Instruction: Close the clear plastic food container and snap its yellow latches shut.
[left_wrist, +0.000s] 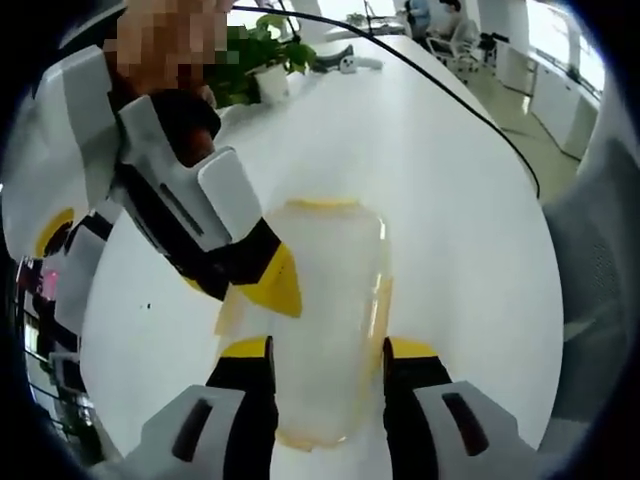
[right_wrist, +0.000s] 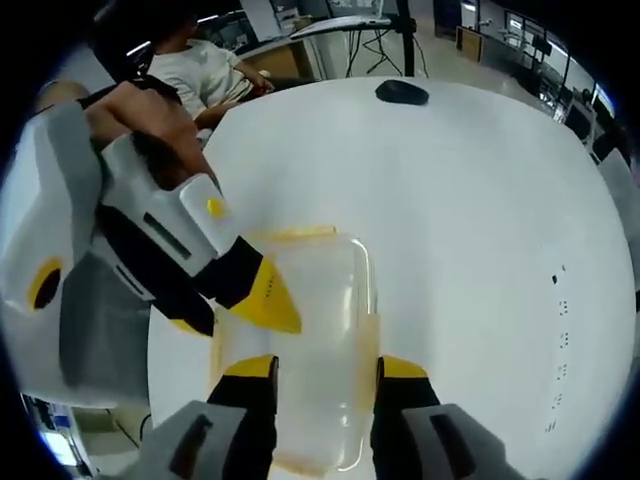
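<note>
The clear plastic container (left_wrist: 325, 290) lies on the white table (left_wrist: 450, 180) with its lid on and pale yellow latches (left_wrist: 320, 204) at its ends and sides. My left gripper (left_wrist: 328, 352) stands over its near end, jaws apart on either side of it and holding nothing. The right gripper (left_wrist: 272, 285) comes in from the upper left, one yellow tip touching the container's left edge. In the right gripper view the container (right_wrist: 315, 310) sits likewise between the parted jaws of my right gripper (right_wrist: 322, 368). There the left gripper (right_wrist: 262, 298) touches the container's left side.
A potted plant (left_wrist: 262, 55) and small objects stand at the table's far end, and a black cable (left_wrist: 470, 100) runs across the top. A dark round object (right_wrist: 402, 93) lies far off on the table. A seated person (right_wrist: 205, 70) is at the back left, with office desks beyond.
</note>
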